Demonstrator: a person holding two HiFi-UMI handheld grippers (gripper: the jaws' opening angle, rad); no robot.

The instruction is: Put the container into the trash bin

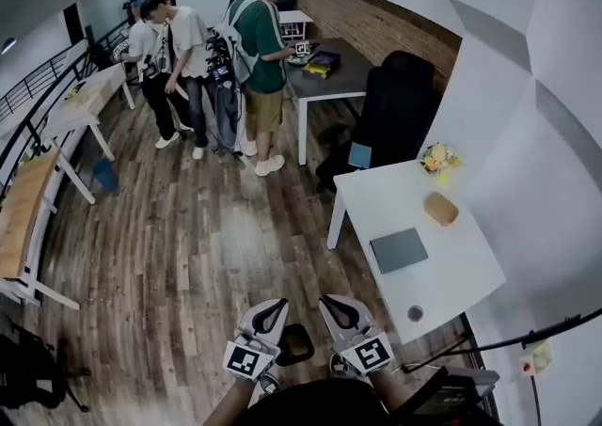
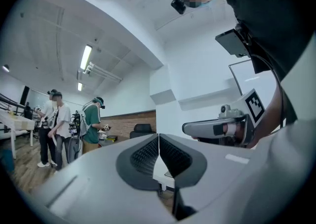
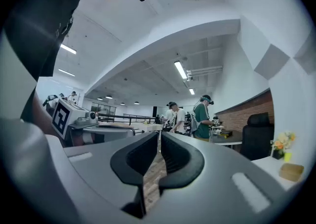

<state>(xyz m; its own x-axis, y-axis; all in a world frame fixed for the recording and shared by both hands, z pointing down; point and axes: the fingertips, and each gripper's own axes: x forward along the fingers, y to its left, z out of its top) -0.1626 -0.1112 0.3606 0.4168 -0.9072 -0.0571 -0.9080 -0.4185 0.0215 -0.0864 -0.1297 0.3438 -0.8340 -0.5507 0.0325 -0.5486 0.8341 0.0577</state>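
Both grippers are held level, side by side, at the bottom of the head view over the wooden floor. My left gripper [image 1: 271,307] [image 2: 158,137] is shut, its ribbed pads meeting with nothing between them. My right gripper [image 1: 335,305] [image 3: 159,135] is shut too, with only a hairline slit between its pads and nothing in it. Neither holds a container. A dark rounded object [image 1: 295,343] shows low between the two grippers; I cannot tell what it is. No trash bin is clearly in view.
To my right stands a white table [image 1: 461,269] carrying a grey flat pad [image 1: 399,250], a brown box [image 1: 440,209], flowers [image 1: 437,158] and a small round item [image 1: 415,313]. A black chair [image 1: 395,109] and dark desk [image 1: 343,76] stand beyond. Three people [image 1: 259,48] stand further back.
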